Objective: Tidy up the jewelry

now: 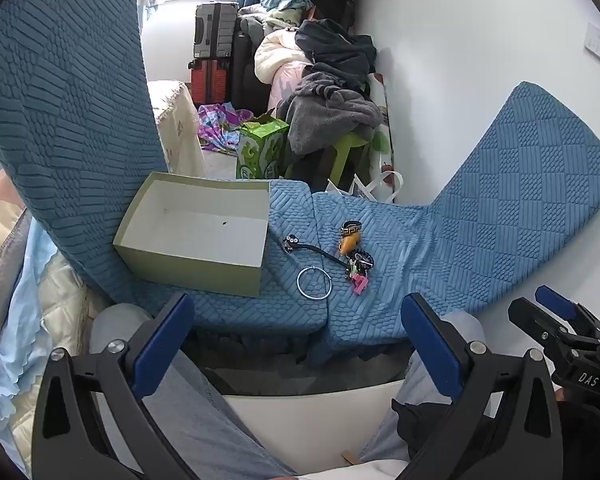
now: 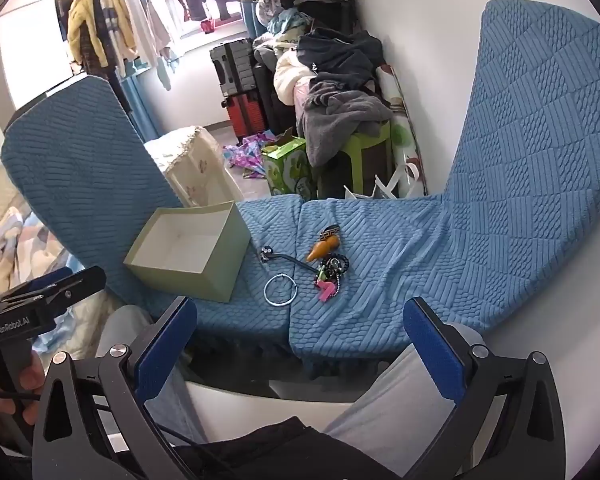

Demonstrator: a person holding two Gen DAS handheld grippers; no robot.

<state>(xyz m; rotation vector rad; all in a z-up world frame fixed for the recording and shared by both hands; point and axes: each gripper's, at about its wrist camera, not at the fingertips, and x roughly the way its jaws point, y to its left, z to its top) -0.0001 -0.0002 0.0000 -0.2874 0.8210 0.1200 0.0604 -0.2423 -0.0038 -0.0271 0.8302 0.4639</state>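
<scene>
Silver bangle (image 1: 314, 283) beside open box (image 1: 196, 236) (both tools spread, empty)

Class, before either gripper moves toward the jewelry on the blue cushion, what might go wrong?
1. The thin silver bangle lies flat on the soft textured blue cushion, so fingers may slide over it.
2. The tangled beaded cluster with pink charm may lift as one clump.
3. The open pale green box sits near the edge.

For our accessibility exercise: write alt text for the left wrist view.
An open left gripper faces jewelry on blue seat covers: a silver bangle, a black strap and a bead cluster. An empty box sits left.
</scene>
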